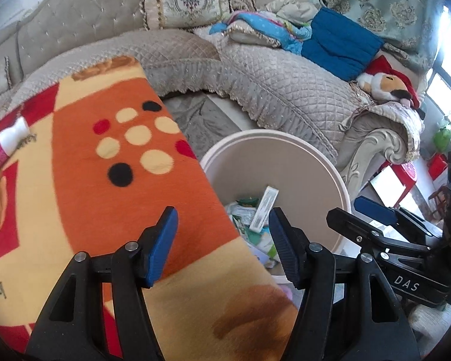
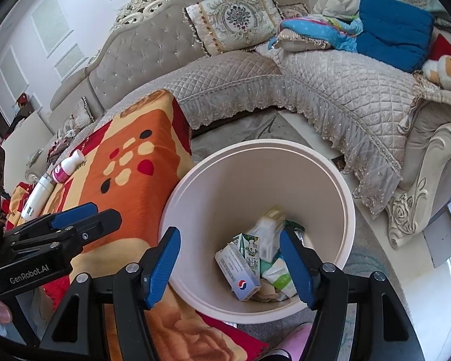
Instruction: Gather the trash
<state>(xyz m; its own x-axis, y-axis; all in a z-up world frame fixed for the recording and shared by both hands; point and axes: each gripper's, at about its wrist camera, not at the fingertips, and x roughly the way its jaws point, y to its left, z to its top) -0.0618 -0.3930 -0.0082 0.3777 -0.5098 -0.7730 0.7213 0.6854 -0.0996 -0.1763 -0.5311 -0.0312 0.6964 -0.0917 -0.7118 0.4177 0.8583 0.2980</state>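
Both grippers, left (image 1: pixel 222 237) and right (image 2: pixel 230 258), spread, empty. Small pink-labelled white plastic bottle (image 2: pixel 67 167) on orange blanket (image 2: pixel 129 186): light, rigid, slick; pinch mid-body.

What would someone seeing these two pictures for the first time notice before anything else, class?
Probably the bright orange patterned blanket covering the table on the left, with a pink-labelled bottle lying at its far end. Right beside it stands a pale round bin holding cartons and wrappers. Both the left gripper and right gripper are open and empty.
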